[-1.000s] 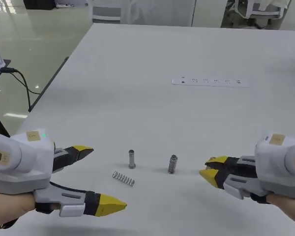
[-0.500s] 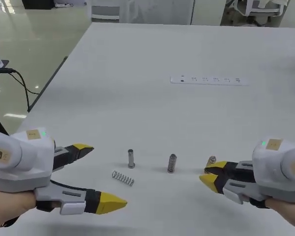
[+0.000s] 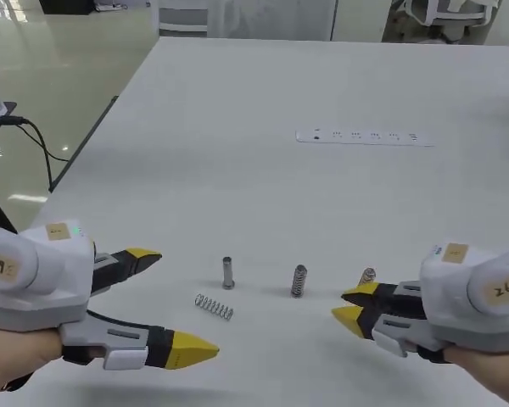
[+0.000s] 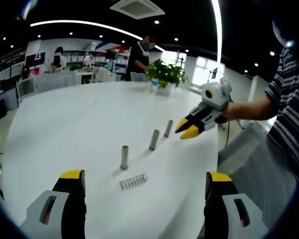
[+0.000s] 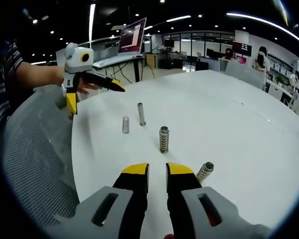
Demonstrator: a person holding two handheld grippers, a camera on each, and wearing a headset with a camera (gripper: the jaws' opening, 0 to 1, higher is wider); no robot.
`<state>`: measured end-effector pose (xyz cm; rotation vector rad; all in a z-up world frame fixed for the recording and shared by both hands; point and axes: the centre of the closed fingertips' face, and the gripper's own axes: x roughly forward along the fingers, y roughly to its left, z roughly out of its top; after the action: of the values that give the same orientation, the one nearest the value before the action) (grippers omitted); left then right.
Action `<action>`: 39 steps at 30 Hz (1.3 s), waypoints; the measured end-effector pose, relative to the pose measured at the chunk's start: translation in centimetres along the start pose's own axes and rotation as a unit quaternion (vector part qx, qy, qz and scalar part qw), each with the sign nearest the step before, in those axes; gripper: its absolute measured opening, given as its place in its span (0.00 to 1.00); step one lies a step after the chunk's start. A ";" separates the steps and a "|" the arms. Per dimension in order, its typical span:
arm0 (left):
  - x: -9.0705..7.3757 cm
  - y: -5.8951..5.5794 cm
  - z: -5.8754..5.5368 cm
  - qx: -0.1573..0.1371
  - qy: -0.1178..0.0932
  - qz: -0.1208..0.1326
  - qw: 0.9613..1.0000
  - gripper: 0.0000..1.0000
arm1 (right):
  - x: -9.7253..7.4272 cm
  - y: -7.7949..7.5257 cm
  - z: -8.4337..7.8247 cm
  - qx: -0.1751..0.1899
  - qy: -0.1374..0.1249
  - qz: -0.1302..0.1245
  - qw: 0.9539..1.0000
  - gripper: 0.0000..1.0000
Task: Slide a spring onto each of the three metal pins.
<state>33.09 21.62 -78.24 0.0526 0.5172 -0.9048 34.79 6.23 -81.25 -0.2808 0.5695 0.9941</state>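
Three metal pins stand in a row on the white table [image 3: 263,195]. The left pin [image 3: 227,273] is bare, and a loose spring [image 3: 213,307] lies just in front of it. The middle pin [image 3: 299,281] and the right pin [image 3: 367,276] each carry a spring. My left gripper [image 3: 168,301] is wide open and empty, to the left of the loose spring [image 4: 133,181]. My right gripper [image 3: 352,307] hovers just in front of the right pin [image 5: 205,172], its jaws a narrow gap apart with nothing between them.
A white power strip [image 3: 363,136] lies farther back on the table. The table's left edge [image 3: 89,140] drops to the floor, where a black cable [image 3: 36,140] hangs. A potted plant [image 4: 164,74] stands at the far end.
My right gripper has drawn back toward me and a little left, uncovering the right pin with a spring on it. My left gripper has stayed put.
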 end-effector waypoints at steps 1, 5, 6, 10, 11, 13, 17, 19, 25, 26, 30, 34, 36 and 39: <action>0.0 0.0 0.0 0.000 0.000 0.000 1.000 0.98 | 0.2 0.2 0.1 -0.002 0.001 0.002 1.000 0.11; 0.0 0.1 0.0 -0.001 -0.001 0.001 1.000 0.98 | 0.9 0.7 0.6 -0.008 0.000 0.010 1.000 0.11; 0.0 0.2 -0.1 -0.001 0.000 0.001 1.000 0.98 | 1.2 0.9 0.9 -0.009 0.000 0.012 1.000 0.11; -0.1 0.2 -0.1 -0.002 0.000 0.001 1.000 0.98 | 2.3 2.1 1.9 -0.020 -0.003 0.027 0.999 0.11; -0.1 0.2 -0.2 -0.002 0.000 0.002 1.000 0.98 | 2.6 2.4 2.1 -0.023 -0.004 0.031 0.999 0.11; -0.1 0.3 -0.2 -0.002 0.001 0.002 1.000 0.98 | 3.1 2.9 2.5 -0.029 -0.004 0.036 0.999 0.11; -0.2 0.4 -0.1 -0.003 0.000 0.004 1.000 0.98 | 4.5 4.3 3.4 -0.041 -0.006 0.053 0.998 0.11; -0.2 0.5 -0.1 -0.004 0.000 0.004 1.000 0.98 | 5.2 5.2 3.8 -0.053 -0.005 0.064 0.997 0.11; -0.3 0.4 -0.4 -0.005 0.002 0.004 1.000 0.98 | 6.7 6.3 4.5 -0.062 -0.004 0.076 0.995 0.12; -0.3 0.4 -0.4 -0.006 0.002 0.004 1.000 0.98 | 7.0 6.4 4.7 -0.063 -0.004 0.076 0.995 0.12; -0.3 0.4 -0.5 -0.006 0.004 0.004 1.000 0.98 | 8.2 6.8 4.8 -0.065 0.001 0.079 0.995 0.12; -0.4 0.4 -0.6 -0.008 0.006 0.004 1.000 0.98 | 9.2 6.9 4.6 -0.064 0.008 0.078 0.995 0.13; -0.4 0.4 -0.6 -0.008 0.007 0.005 1.000 0.98 | 9.6 6.9 4.7 -0.062 0.008 0.078 0.995 0.13; -0.4 0.4 -0.6 -0.008 0.008 0.005 1.000 0.98 | 10.4 7.0 4.7 -0.044 0.008 0.080 0.996 0.13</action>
<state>32.96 22.28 -78.63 0.0485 0.5381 -0.8903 34.66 19.46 -83.14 -0.3247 0.5702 1.1755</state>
